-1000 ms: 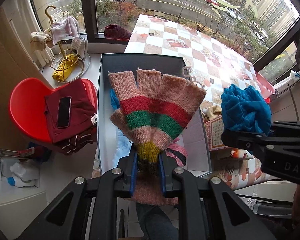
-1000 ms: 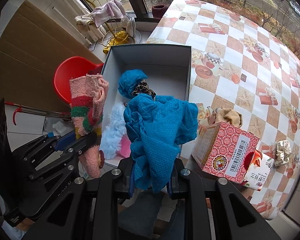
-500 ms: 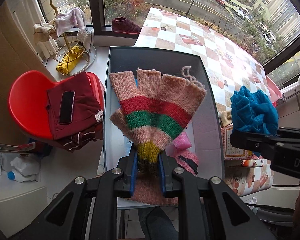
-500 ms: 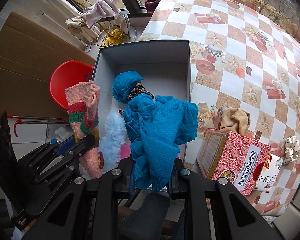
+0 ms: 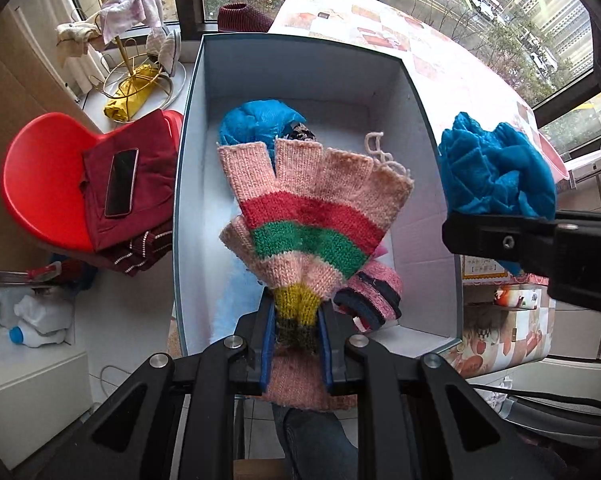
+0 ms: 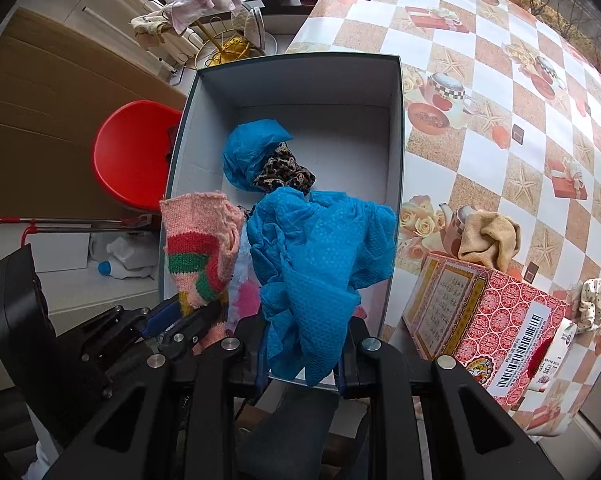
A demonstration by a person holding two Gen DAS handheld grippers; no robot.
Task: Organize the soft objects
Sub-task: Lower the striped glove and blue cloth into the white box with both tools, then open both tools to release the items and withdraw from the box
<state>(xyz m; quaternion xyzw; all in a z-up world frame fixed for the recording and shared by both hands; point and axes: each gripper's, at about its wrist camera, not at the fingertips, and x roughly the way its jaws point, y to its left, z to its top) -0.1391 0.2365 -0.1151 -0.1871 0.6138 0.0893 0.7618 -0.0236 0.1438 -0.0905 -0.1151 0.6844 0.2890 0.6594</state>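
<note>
My two wrist cameras look down, close, along the fingers; both views share the box [image 5: 188, 168] [image 6: 396, 184].

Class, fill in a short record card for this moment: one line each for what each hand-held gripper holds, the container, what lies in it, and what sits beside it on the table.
left hand-held gripper: shut on striped glove
right hand-held gripper: shut on blue cloth
container: open box
in box: blue bundle, leopard-print cloth, pink sock
beside box: red carton, tan cloth
</note>
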